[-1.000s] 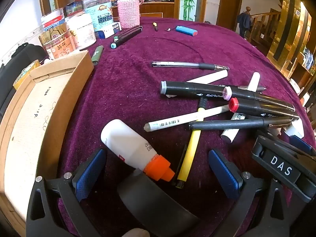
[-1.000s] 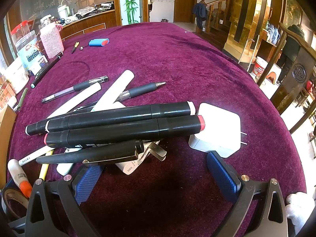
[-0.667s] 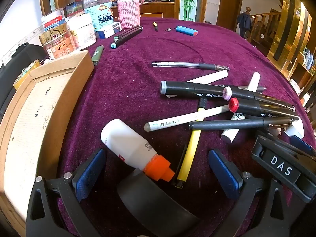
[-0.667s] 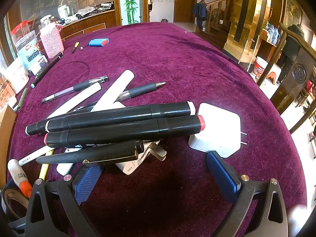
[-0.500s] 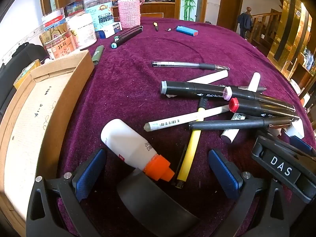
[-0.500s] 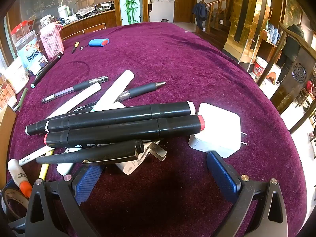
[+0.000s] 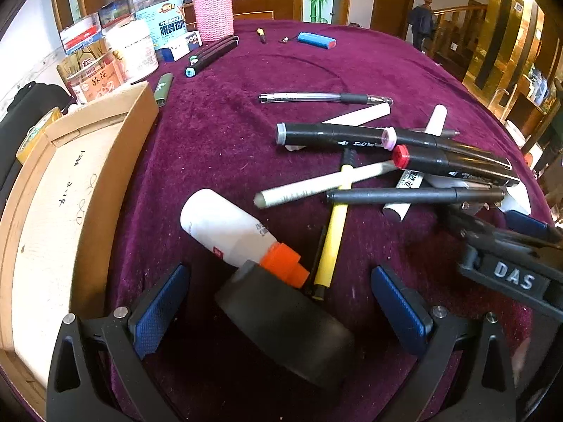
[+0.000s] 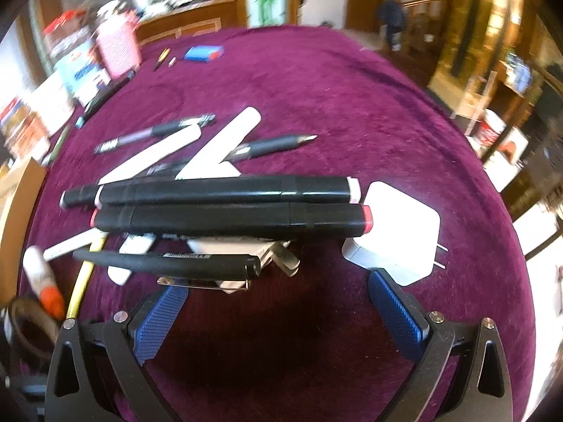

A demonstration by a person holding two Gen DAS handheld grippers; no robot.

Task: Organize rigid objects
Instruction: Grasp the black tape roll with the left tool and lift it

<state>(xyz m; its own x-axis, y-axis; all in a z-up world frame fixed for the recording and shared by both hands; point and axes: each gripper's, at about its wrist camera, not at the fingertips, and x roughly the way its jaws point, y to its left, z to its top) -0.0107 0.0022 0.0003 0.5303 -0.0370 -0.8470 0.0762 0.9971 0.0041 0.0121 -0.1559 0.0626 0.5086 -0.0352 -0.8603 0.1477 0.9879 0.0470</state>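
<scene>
A pile of pens and markers lies on the purple cloth. Two black markers (image 8: 225, 207) lie side by side above a thin black pen (image 8: 169, 263), with a white charger (image 8: 397, 232) to their right. My right gripper (image 8: 278, 313) is open and empty just short of the thin pen. My left gripper (image 7: 278, 302) is open and empty. Between its fingers lie a black tape roll (image 7: 285, 323) and the orange cap of a white glue bottle (image 7: 228, 228). A yellow pen (image 7: 334, 232) lies beside the bottle. The markers (image 7: 440, 158) show at the right there.
An open cardboard box (image 7: 70, 190) stands at the left. Jars and tins (image 7: 130, 45), a pink knitted bottle (image 7: 214, 14), more markers (image 7: 211, 56) and a blue battery (image 7: 316, 40) sit at the far side. The table edge drops off at the right.
The right gripper has risen and tilted, so its view is blurred and looks down more steeply on the pile. The left gripper has not moved.
</scene>
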